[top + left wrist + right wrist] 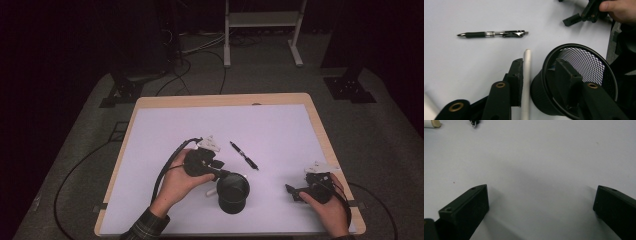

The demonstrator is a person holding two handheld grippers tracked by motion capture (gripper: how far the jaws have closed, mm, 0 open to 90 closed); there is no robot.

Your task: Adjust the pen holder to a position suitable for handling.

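So the left gripper [222, 173] was held right at the rim of a black mesh pen cup [233, 193], near the front middle of the white-covered table [165, 125]; in the left gripper view one jaw was seen hanging inside the cup and the other outside, so the cup's wall sat between them, but the pads weren't pressed on it; the jaws were parted a fair bit with nothing gripped. A white marker-like stick [526, 82] was lying flat on the table just beside the cup, right along the outer jaw; whether it was touched by that jaw can't be told. A black pen [244, 155] was lying loose a bit further back, apart from the cup. The right gripper [295, 192] was parked low over the table off to the right, well apart from the cup; its jaws were spread wide over bare surface, nothing between them.
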